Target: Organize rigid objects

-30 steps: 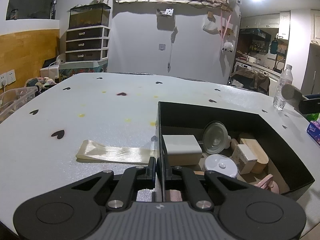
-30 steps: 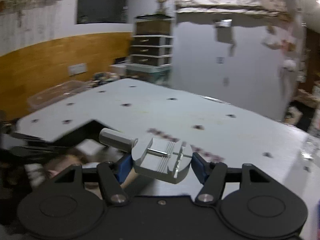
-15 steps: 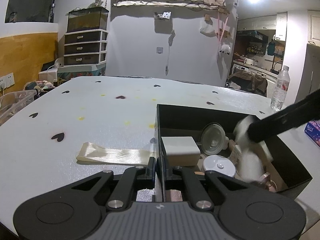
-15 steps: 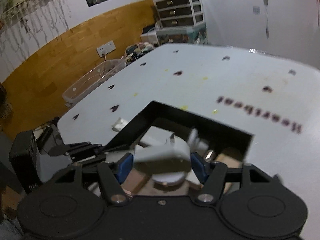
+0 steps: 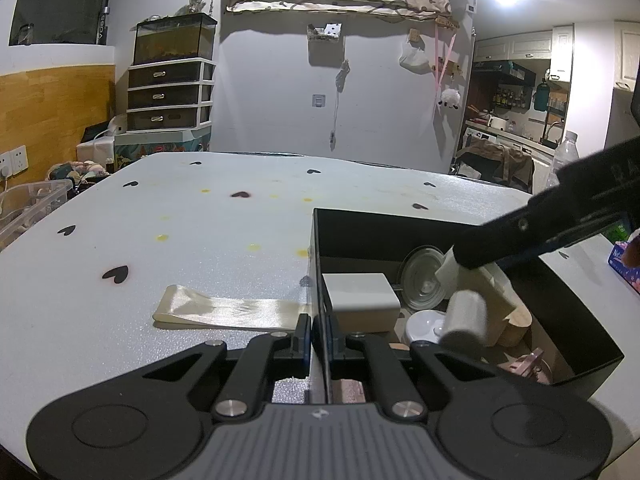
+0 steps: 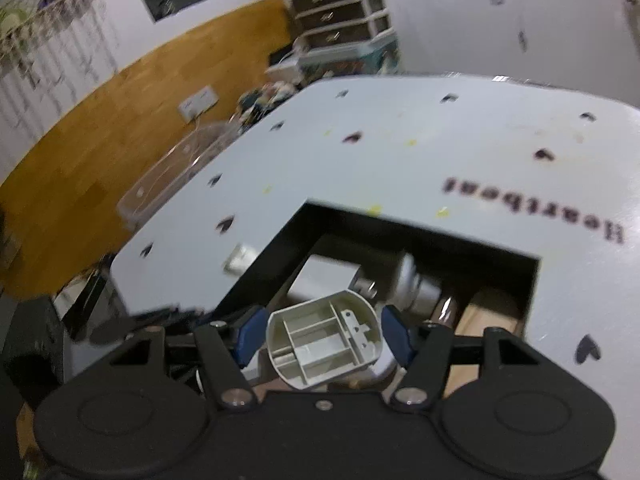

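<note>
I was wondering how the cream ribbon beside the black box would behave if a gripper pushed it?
The ribbon lies flat and thin with a satin sheen, so it would probably crumple or slide rather than move stiffly. It looks very light. One end reaches the box, so it may bunch there.

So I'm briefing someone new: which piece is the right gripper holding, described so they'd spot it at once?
Find the black box on the white table; the left gripper pinches its near wall. Above the box's contents, the right gripper holds a grey plastic piece. Unlike the white block and clear lid below, it shows a ribbed hollow underside and a round peg.
</note>
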A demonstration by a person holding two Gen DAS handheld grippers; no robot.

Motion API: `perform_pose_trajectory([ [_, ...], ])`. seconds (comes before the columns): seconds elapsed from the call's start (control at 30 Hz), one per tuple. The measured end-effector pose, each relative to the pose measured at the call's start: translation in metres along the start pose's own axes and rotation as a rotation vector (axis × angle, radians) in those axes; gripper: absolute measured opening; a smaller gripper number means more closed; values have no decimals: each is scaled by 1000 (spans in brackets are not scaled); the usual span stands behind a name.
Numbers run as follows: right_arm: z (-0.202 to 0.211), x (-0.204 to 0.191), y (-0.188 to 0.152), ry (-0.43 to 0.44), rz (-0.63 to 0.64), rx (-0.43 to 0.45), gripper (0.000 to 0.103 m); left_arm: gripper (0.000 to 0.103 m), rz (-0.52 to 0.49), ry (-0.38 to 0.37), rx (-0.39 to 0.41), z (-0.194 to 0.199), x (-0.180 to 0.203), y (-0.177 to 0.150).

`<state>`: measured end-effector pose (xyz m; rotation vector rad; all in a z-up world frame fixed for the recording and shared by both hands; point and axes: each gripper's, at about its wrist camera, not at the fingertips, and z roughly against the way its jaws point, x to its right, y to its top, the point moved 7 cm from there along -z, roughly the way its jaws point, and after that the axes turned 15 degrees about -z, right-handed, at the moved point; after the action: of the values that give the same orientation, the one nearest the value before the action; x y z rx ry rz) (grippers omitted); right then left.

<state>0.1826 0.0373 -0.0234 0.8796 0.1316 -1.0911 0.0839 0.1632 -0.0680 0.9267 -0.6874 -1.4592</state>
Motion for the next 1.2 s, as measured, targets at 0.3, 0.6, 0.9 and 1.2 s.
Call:
perform_pose_trajectory([
  [0.3,-21,2,-37,-56,43,-187,66,7,0,0,0,0,0,0],
  [0.6,-5,-5,-36,-18,-10,-176,93,7,0,0,0,0,0,0],
  [0.9,11,7,-28,-71,-29,-130,102,7,0,1,-1,0,0,0],
  [1.2,45,3,-26,-66,47,17,103,7,-2,1,-6,-1,-1,-1],
])
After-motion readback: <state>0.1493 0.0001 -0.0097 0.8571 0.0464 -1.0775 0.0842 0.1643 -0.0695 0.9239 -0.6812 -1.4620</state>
